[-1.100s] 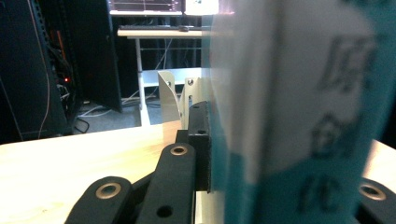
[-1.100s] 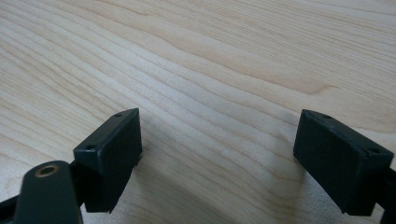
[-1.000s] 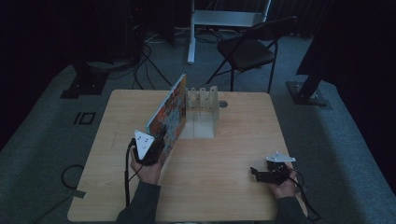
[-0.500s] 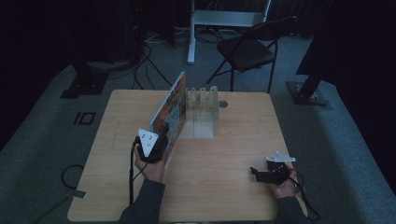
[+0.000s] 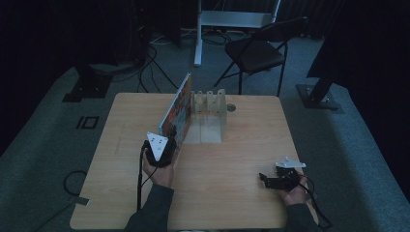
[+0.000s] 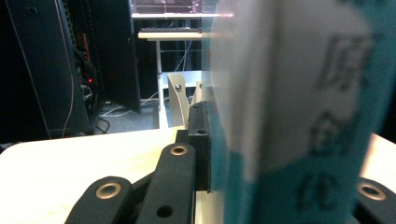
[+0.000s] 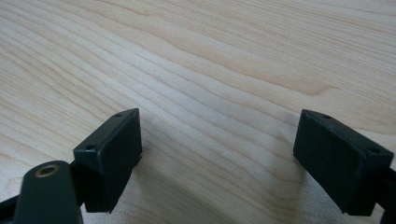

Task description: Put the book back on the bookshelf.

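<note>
Wooden table (image 5: pixel 232 193) with book (image 5: pixel 176 110) upright, leaning beside the clear slotted rack (image 5: pixel 209 104), pinched by the left gripper (image 5: pixel 167 145); slotting apparently remains. Right gripper (image 5: pixel 263 178) rests spread, idle.

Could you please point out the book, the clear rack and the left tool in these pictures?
book (image 5: pixel 177 108): high view, on its colourful cover.
clear rack (image 5: pixel 210 103): high view, on its upright dividers.
left tool (image 5: pixel 167 145): high view, at its tip on the book.
</note>
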A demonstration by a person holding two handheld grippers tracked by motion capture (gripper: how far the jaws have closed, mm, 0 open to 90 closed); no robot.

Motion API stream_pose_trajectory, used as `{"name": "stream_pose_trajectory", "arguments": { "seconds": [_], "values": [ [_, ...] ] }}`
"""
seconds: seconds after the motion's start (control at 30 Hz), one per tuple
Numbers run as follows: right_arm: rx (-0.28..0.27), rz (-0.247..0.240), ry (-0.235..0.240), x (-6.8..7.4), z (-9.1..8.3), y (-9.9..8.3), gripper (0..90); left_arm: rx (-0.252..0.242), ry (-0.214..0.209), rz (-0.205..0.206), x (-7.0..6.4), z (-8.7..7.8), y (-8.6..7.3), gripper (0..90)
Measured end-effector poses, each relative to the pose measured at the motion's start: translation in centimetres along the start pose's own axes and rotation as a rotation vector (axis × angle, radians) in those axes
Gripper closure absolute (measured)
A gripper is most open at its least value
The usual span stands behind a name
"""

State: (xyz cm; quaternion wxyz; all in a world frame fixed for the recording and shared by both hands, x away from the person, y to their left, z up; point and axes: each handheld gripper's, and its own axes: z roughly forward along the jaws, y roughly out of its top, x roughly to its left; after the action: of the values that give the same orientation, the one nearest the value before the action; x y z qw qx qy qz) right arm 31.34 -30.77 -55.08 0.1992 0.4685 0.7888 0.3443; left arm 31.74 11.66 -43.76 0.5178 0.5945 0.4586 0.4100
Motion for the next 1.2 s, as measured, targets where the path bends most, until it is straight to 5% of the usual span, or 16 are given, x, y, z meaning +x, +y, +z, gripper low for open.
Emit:
{"name": "stream_pose_trajectory", "arguments": {
  "seconds": [1.2],
  "values": [
    [0.0, -0.001, 0.002, 0.0, 0.0, 0.0, 14.7, -0.02, 0.025, 0.029, -0.5, 1.7, -0.8, 81.1]
  ]
}}
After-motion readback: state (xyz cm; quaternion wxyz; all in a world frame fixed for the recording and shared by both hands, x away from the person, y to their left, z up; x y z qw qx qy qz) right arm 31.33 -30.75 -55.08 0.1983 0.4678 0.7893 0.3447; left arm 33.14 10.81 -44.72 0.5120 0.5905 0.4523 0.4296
